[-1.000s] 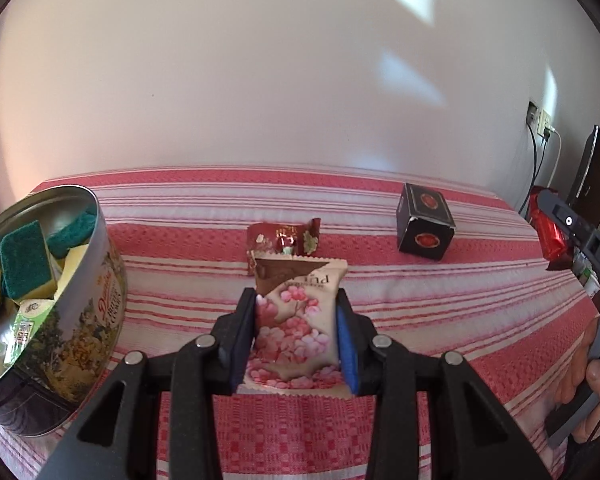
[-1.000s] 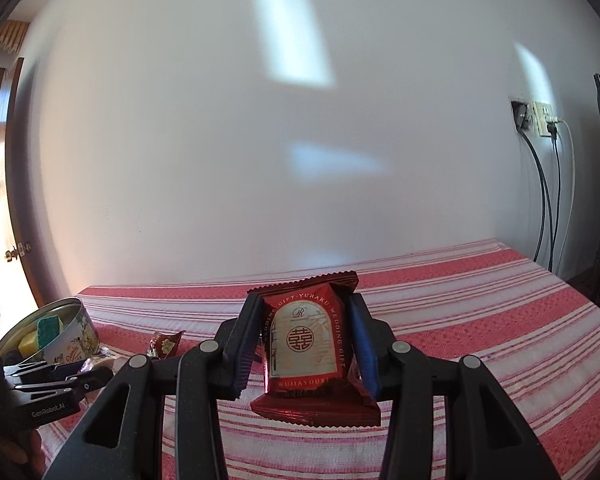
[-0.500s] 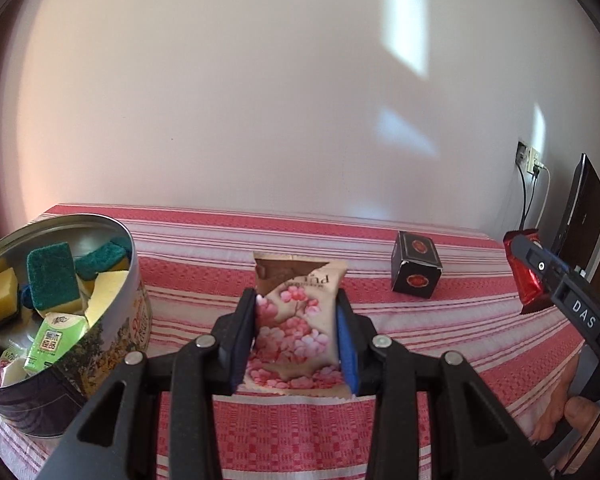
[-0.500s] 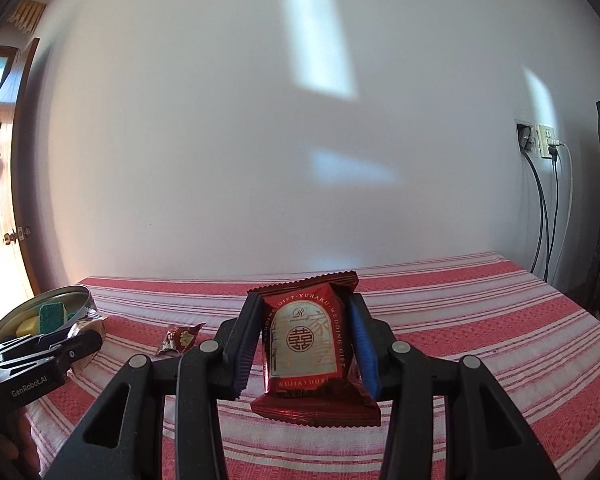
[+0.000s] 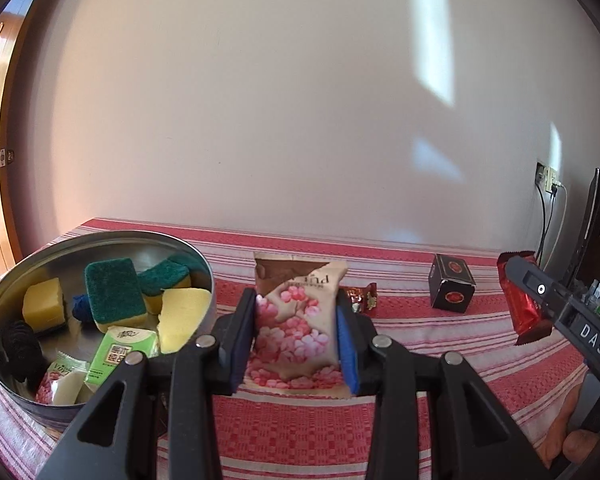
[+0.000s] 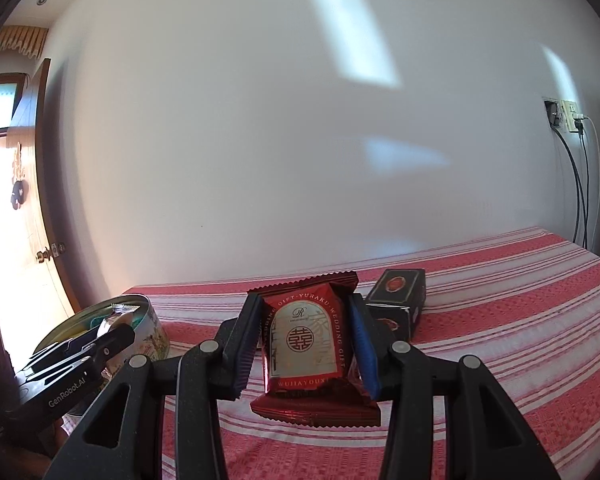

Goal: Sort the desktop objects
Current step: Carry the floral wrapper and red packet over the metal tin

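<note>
My left gripper [image 5: 296, 340] is shut on a pink-flowered snack packet [image 5: 298, 320], held upright above the striped cloth, just right of a round metal tin [image 5: 204, 264]. The tin holds yellow-green sponges [image 5: 114, 294], a green sachet [image 5: 118, 354] and other small wrappers. My right gripper [image 6: 306, 348] is shut on a red wedding-gift packet [image 6: 304, 344]. In the left wrist view that red packet [image 5: 520, 304] and the right gripper show at the right edge. In the right wrist view the left gripper [image 6: 112, 334] hangs by the tin [image 6: 152, 332].
A small black box [image 5: 450, 284] with a red emblem stands on the red striped tablecloth [image 5: 300, 428]; the same box [image 6: 400, 304] lies just behind the red packet. A small brown-red candy wrapper [image 5: 364, 298] lies behind the left gripper. Cables and a wall socket [image 6: 566, 116] are at right.
Both grippers have swung left with their packets still held. The tin now shows its inside fully in the left wrist view, and the black box has come into the right wrist view.
</note>
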Tool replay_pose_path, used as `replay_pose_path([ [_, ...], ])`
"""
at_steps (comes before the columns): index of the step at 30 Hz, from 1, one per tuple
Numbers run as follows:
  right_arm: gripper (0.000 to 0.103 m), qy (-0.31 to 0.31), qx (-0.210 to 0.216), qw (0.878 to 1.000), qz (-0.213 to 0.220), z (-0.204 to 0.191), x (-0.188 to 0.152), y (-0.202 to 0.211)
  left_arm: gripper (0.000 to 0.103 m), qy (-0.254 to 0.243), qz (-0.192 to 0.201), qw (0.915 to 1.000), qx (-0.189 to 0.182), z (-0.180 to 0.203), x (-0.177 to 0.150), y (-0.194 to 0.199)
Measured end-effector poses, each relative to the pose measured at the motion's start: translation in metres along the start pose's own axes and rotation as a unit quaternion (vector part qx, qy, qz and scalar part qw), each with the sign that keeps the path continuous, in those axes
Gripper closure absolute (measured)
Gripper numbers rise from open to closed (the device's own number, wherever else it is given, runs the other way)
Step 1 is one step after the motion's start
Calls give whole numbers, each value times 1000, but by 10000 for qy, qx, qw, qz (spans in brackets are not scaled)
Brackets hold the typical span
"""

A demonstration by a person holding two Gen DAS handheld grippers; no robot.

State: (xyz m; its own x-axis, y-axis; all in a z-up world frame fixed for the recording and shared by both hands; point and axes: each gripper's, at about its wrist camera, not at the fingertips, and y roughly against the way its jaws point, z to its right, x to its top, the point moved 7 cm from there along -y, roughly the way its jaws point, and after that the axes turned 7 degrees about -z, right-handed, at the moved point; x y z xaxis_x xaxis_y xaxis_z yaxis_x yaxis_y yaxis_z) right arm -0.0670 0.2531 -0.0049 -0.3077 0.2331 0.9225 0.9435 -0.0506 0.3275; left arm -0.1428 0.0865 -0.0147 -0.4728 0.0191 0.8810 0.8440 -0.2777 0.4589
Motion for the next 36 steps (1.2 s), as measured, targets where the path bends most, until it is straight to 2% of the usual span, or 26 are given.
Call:
replay_pose_path([
  [9, 57, 157, 301, 9994, -31, -46, -5, -13, 66, 147, 125, 9997, 181, -27, 1, 8],
  [28, 57, 990, 784, 9920, -34, -146, -19, -27, 66, 689, 299, 9963, 408, -84, 1, 22],
  [33, 57, 1072, 937, 9898, -5, -168, -20, -30, 66, 790, 385, 9945, 561, -103, 5, 29],
  [36, 57, 1116, 1048, 9882, -25, -184, -21, -35, 66, 839, 486, 9922, 787, -120, 8, 35],
])
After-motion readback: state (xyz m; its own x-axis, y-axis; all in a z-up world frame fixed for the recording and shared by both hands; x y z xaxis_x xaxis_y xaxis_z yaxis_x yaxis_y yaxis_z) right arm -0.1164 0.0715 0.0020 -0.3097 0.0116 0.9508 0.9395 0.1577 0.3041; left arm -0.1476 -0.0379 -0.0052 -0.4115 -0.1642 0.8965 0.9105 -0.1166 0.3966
